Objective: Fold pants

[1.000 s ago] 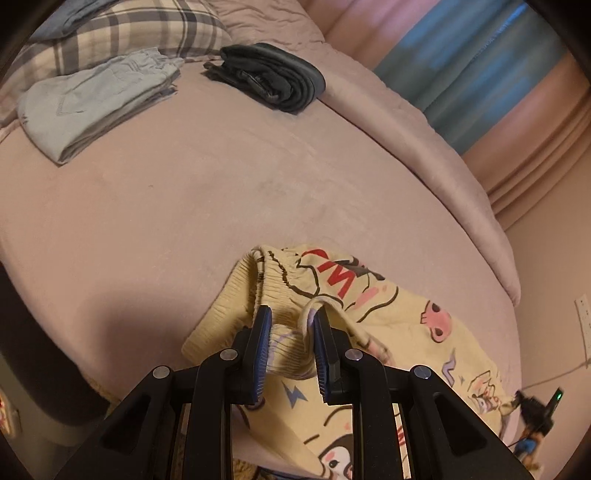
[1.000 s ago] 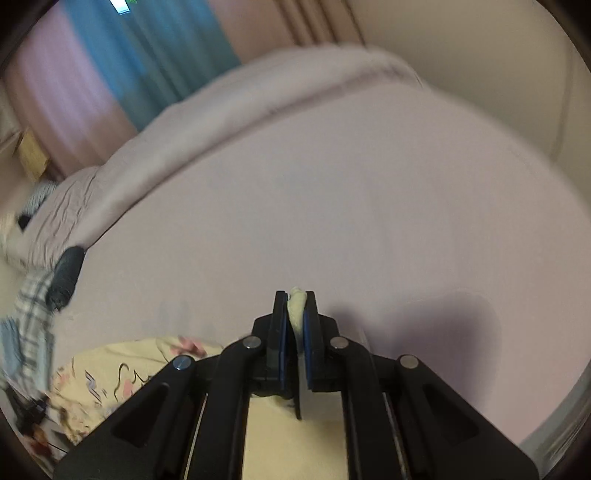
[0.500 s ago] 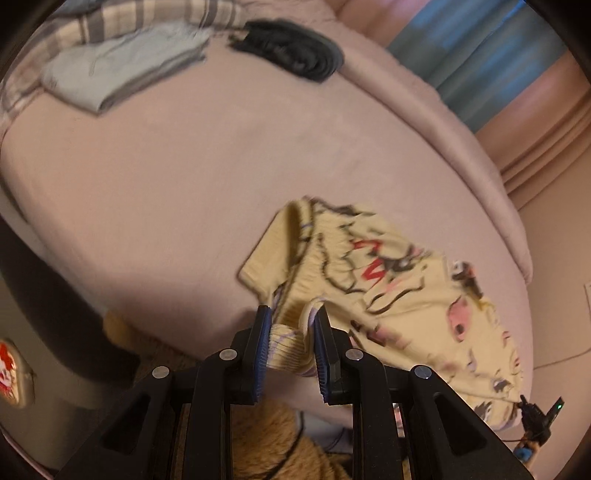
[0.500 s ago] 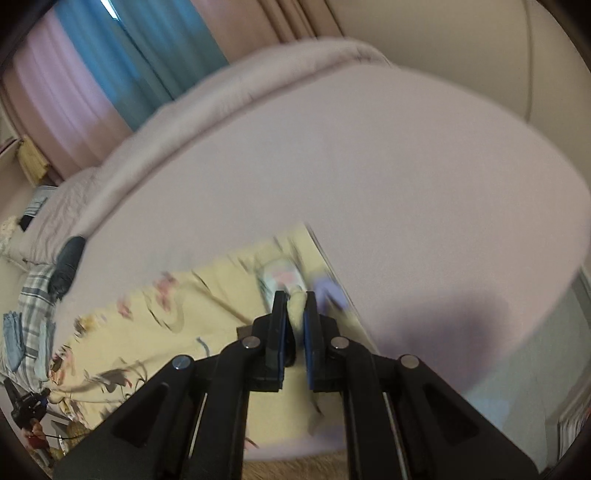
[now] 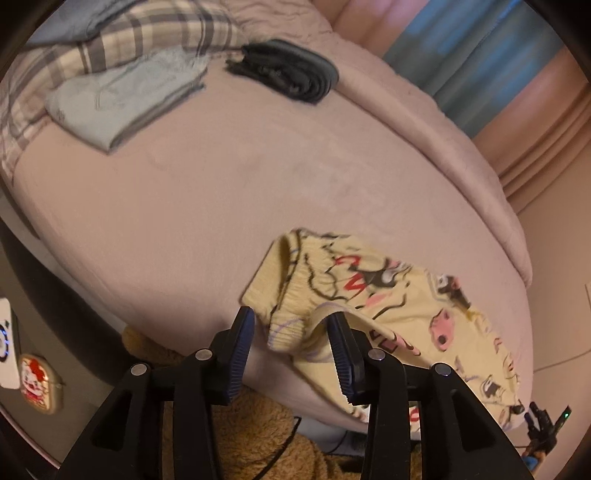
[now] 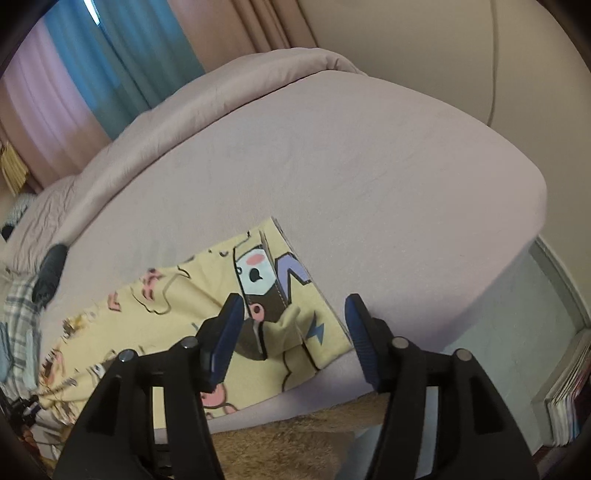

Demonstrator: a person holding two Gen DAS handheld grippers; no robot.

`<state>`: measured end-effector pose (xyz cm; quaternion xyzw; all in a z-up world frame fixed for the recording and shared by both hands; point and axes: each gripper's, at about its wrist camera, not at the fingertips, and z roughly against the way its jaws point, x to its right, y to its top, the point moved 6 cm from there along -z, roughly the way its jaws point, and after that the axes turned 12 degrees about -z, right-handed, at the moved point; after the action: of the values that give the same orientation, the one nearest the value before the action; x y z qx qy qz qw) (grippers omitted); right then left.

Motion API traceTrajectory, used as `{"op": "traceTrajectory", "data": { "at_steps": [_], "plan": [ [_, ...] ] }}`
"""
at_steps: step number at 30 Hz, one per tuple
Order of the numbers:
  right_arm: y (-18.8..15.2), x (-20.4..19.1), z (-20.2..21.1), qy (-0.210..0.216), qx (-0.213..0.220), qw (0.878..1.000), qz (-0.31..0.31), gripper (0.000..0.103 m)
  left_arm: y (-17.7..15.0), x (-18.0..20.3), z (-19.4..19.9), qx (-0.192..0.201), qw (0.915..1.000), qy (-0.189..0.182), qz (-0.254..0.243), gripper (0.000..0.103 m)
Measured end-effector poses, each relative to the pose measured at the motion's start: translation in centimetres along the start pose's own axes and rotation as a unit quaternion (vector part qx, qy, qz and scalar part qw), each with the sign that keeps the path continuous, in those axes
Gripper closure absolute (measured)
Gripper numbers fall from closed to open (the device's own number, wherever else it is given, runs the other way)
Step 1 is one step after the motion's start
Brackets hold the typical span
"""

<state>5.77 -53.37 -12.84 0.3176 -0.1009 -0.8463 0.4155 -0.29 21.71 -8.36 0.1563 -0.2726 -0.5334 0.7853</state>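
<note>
- The wide bed under a smooth dusty-pink sheet [image 5: 177,206] fills both views, with a rolled pink duvet [image 6: 207,92] along its far side.
- The pale yellow cartoon-print pants [image 5: 399,302] lie stretched along the near edge of the bed; in the left wrist view the ribbed waistband sits bunched at the left end, and in the right wrist view the hem end [image 6: 280,295] lies flat by the bed's corner.
- A folded light grey-blue garment [image 5: 125,96] rests against a plaid pillow [image 5: 155,33] at the far left, and a folded dark charcoal garment [image 5: 291,74] lies just beside them.
- The left gripper [image 5: 291,332] has just been opening: its black jaws with blue pads stand apart, the waistband loose between them, with no clear pad contact.
- The right gripper [image 6: 295,325] has likewise just been opening; its jaws are spread wide and released, a small fold of hem standing free between them.
</note>
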Motion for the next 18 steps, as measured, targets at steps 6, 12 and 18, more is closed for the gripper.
{"op": "traceTrajectory", "data": {
  "at_steps": [6,12,18],
  "plan": [
    [-1.3,-3.2,0.7,0.017,-0.001,0.999,0.050,0.047,2.4,1.9,2.5,0.044,0.9985,0.029,-0.014,0.060],
    [-3.9,-9.8,-2.8,0.038,-0.054,0.990,0.124,0.049,3.7,6.2,1.3,0.051,0.9972,-0.004,-0.054,0.052],
    [-7.0,-14.0,-7.8,0.032,-0.128,0.973,0.189,0.051,3.2,12.4,-4.7,-0.003,0.9907,-0.075,-0.114,0.052]
  ]
}}
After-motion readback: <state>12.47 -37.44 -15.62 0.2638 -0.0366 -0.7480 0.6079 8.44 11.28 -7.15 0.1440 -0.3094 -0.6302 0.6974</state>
